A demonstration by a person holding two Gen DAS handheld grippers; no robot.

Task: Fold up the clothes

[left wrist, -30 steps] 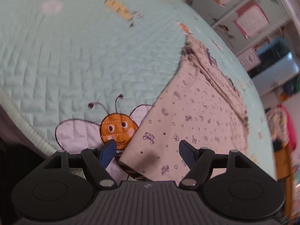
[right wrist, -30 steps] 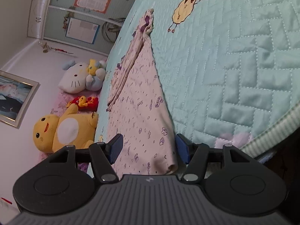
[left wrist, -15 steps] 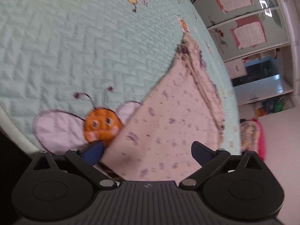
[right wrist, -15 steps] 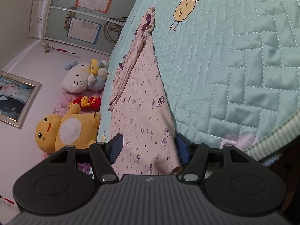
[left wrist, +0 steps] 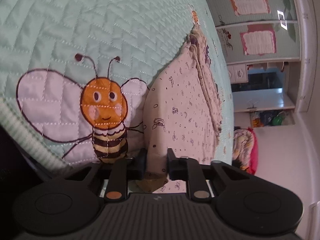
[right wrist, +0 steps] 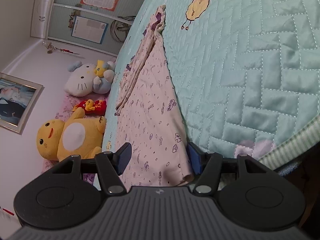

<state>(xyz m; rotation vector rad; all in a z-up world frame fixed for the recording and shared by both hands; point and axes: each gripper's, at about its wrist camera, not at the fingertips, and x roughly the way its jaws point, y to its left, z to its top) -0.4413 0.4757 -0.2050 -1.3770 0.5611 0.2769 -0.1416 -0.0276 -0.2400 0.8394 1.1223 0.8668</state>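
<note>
Since the earlier frames the left tool (left wrist: pixel 157 163) has been brought lower and rolled, so the appliquéd orange-and-brown striped bee (left wrist: pixel 106 110) on the bed's mint-green quilted bedspread (left wrist: pixel 90 24) now sits larger and upright in view; its jaws, wide a moment ago, are closing.

Left wrist view: the pale pink garment with small purple printed figures (left wrist: pixel 180 110) lies lengthwise on the bedspread, running away from the camera toward a bunched far end. Its near corner is caught between the narrowed jaws, the cloth rising in a pinched ridge there. Both pads appear pressed against the fabric. The corner seems to be taken at the very hem so the near edge can be lifted as a whole.

Right wrist view: the right tool (right wrist: pixel 158 157) hovers over the garment's other near corner (right wrist: pixel 156 140). Its jaws stand apart, released, with the flat cloth lying between them and not pinched; the right-hand blue pad (right wrist: pixel 193 156) sits just beside the cloth's edge. The placement mirrors the left, likely so both corners are raised together. A yellow plush toy (right wrist: pixel 70 138) rests beyond the bed.
</note>
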